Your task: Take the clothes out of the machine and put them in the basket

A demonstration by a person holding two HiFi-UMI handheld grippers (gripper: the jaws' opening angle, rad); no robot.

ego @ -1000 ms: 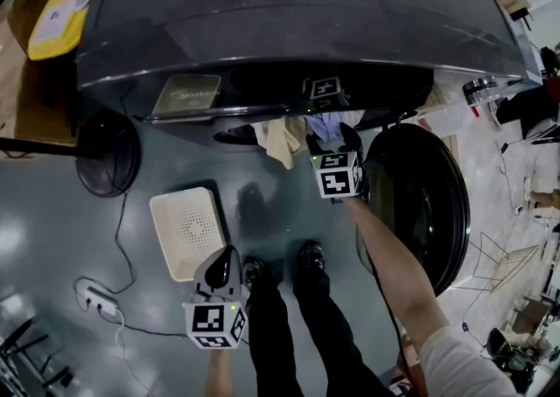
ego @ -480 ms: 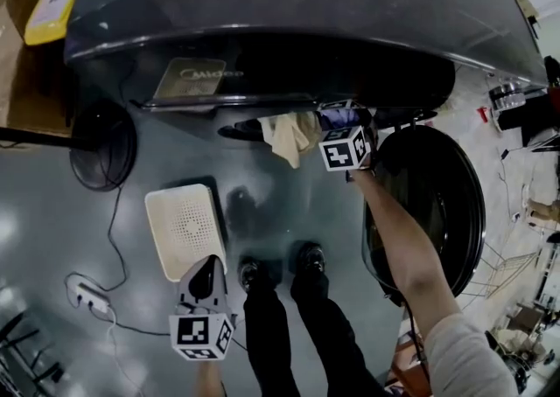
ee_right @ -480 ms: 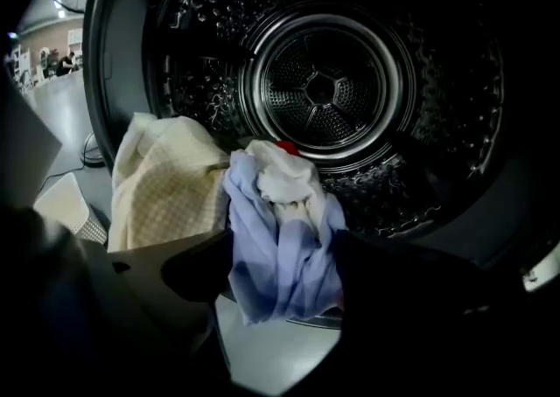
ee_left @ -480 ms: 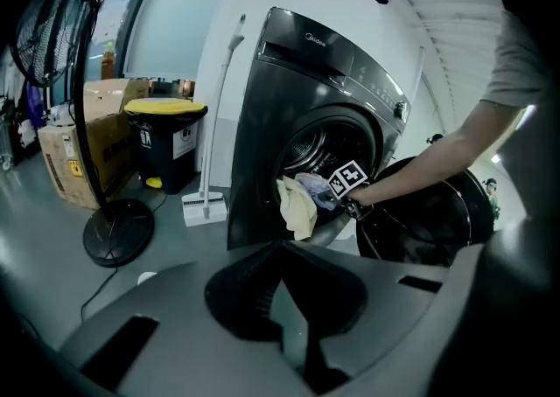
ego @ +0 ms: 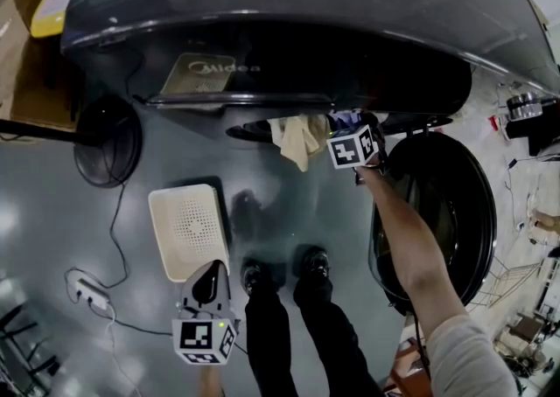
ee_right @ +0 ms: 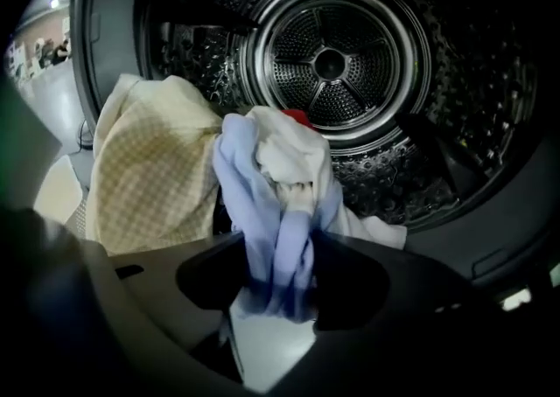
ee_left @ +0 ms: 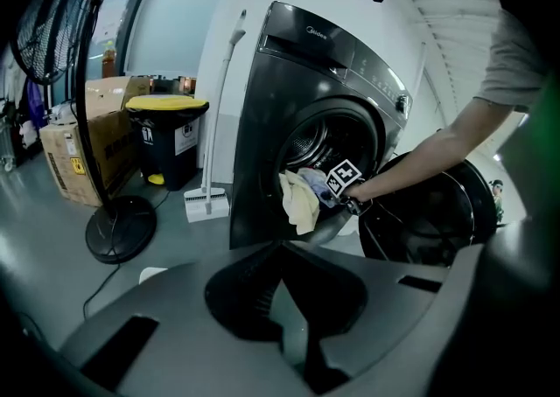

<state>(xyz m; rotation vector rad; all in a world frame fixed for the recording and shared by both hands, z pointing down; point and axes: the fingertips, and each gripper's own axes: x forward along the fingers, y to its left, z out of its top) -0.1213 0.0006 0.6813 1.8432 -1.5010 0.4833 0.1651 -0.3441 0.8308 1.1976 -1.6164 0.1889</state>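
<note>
Clothes [ego: 297,137] hang from the machine [ego: 289,28] mouth, door [ego: 437,212] open to its right, basket [ego: 185,231] on the floor [ego: 289,212] before it, fan base [ego: 107,140] left of the basket.

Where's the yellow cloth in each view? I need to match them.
Head view: yellow cloth hangs from the washer's mouth, above centre.
Left gripper view: yellow cloth at centre, draped over the mouth's lip.
Right gripper view: yellow cloth left of centre.
Shared landmark: blue cloth, just right of it in all three.
</note>
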